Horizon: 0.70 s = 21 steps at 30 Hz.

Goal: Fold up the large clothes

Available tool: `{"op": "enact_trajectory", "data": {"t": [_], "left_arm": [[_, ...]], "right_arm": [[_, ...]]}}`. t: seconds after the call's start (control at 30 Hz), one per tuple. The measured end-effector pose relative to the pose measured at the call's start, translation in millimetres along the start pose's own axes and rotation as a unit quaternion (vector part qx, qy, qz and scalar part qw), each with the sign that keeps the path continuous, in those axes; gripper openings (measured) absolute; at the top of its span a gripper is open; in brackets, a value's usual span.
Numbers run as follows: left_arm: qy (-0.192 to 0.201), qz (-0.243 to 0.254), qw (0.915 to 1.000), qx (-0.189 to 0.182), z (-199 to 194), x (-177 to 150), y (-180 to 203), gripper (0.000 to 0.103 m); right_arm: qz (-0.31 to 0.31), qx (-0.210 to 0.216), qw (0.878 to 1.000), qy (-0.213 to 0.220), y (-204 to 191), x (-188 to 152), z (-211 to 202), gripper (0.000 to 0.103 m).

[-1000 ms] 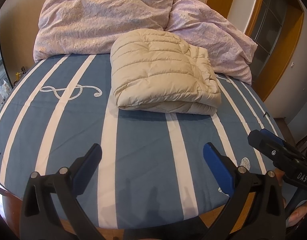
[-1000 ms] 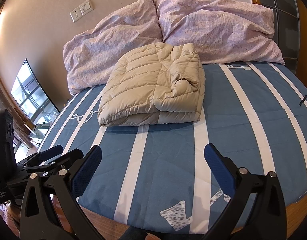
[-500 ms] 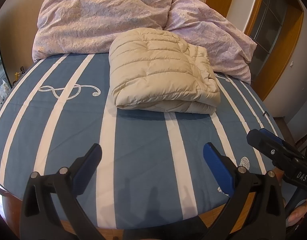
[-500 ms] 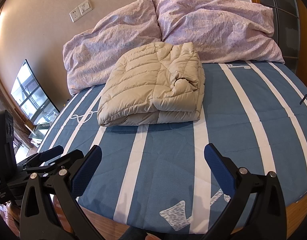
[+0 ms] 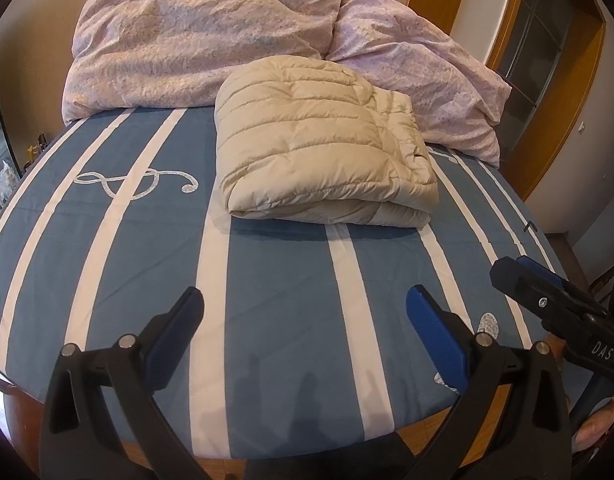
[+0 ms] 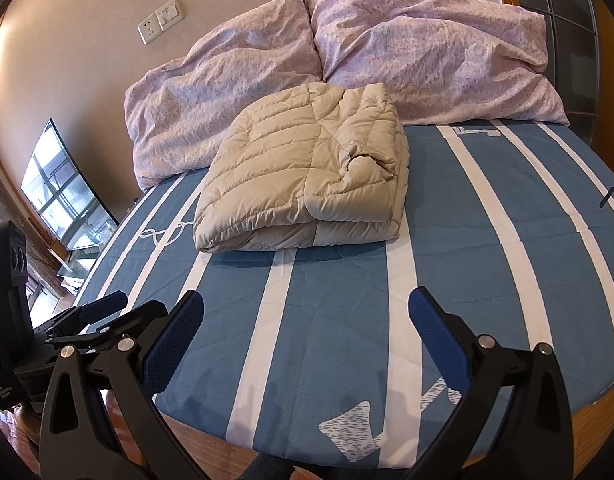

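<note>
A beige quilted down jacket (image 5: 319, 148) lies folded into a thick rectangle on the far half of the bed; it also shows in the right wrist view (image 6: 307, 176). My left gripper (image 5: 305, 320) is open and empty, held over the near edge of the bed, well short of the jacket. My right gripper (image 6: 305, 320) is open and empty too, over the near edge. The right gripper shows at the right edge of the left wrist view (image 5: 555, 312). The left gripper shows at the left edge of the right wrist view (image 6: 87, 320).
The bed has a blue sheet with white stripes (image 5: 267, 280) and a wooden frame edge (image 6: 595, 412). Two pale purple pillows (image 5: 203, 32) (image 6: 427, 48) lie against the wall behind the jacket. A window (image 6: 63, 188) is at left, a wooden door frame (image 5: 555, 92) at right.
Both views have shifted very slightly; the jacket sits a touch further left in the left wrist view. Both grippers stay open and the jacket lies unchanged.
</note>
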State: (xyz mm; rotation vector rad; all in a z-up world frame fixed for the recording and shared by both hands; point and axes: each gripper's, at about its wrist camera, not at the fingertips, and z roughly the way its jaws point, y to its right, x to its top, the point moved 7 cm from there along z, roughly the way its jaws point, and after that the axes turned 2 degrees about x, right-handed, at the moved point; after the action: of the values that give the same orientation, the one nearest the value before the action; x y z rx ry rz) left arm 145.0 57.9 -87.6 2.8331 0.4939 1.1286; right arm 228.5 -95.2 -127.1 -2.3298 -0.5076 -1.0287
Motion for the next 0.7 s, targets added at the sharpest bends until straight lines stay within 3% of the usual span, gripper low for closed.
{"op": "enact_trajectory", "data": {"t": [0.7], "left_arm": [[-0.001, -0.001, 1.0, -0.001, 2.0, -1.1, 0.4, 0.101]], "right_arm": [[0.0, 0.001, 1.0, -0.001, 1.0, -0.2, 0.7, 0.102]]}}
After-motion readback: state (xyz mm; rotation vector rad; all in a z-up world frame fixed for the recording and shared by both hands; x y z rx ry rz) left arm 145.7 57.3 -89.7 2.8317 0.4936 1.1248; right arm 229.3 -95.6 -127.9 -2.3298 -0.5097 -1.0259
